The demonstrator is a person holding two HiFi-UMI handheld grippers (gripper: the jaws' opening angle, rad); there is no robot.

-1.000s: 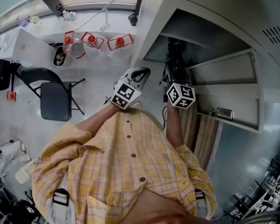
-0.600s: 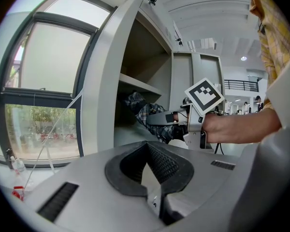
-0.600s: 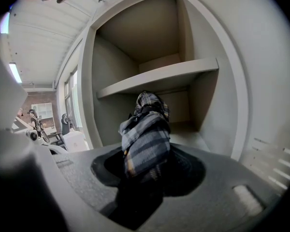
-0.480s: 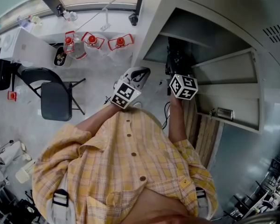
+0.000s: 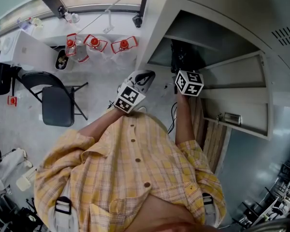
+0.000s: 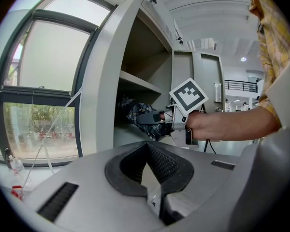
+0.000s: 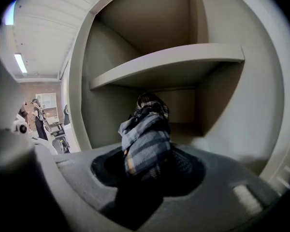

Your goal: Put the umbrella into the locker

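A folded plaid umbrella [image 7: 145, 139] sits between the jaws of my right gripper [image 7: 147, 170], which is shut on it. The umbrella's far end reaches into the grey locker [image 7: 174, 62], under a shelf and above the compartment floor. In the head view the right gripper [image 5: 181, 70] points into the open locker [image 5: 222, 37], with the dark umbrella [image 5: 180, 57] ahead of it. My left gripper [image 5: 141, 77] stays outside, left of the locker's edge. In its own view the left gripper [image 6: 150, 170] is shut on nothing and looks at the right gripper [image 6: 157, 120] and the umbrella [image 6: 135, 114].
The locker's open door [image 5: 234, 98] stands to the right of my right arm. A black folding chair [image 5: 58, 103] stands on the floor at the left. Red-capped containers [image 5: 94, 42] line the window wall. A black cable [image 5: 171, 117] hangs near the locker's base.
My right gripper has carried the umbrella further into the locker compartment and rolled slightly. The left gripper has stayed where it was.
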